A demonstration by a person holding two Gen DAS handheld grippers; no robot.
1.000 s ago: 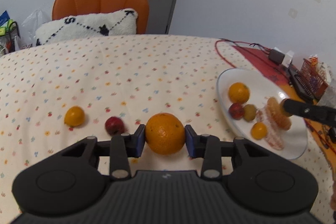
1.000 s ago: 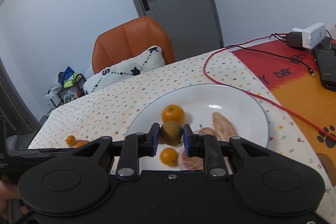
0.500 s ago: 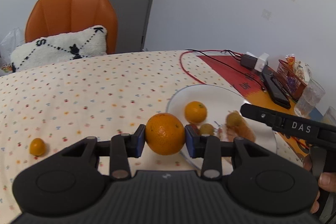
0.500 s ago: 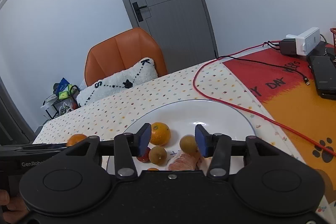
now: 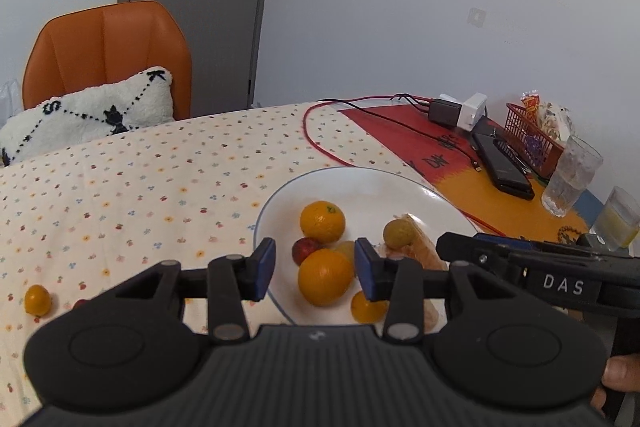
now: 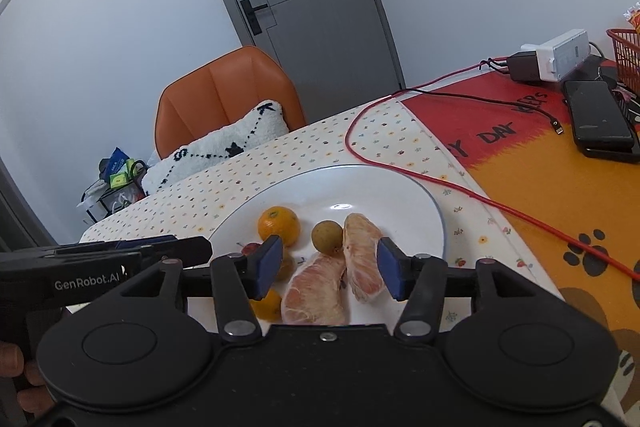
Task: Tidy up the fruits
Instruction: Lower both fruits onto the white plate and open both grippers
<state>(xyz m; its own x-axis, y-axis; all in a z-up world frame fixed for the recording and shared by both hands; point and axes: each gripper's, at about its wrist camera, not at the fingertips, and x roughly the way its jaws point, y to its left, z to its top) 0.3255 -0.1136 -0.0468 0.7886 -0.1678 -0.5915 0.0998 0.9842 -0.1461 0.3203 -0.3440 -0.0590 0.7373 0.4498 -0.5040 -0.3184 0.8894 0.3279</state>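
Left wrist: tongs now parted, orange released onto plate

We read "DAS" in white letters on the black body of the right gripper, seen from the left wrist view. On the left gripper, seen from the right wrist view, white lettering spells "GenRobot.AI". The red and orange mat carries black hand-drawn letters; we make out "DAY", and the word beside it is too distorted to read for sure. The pillow shows a black "S" and "K".
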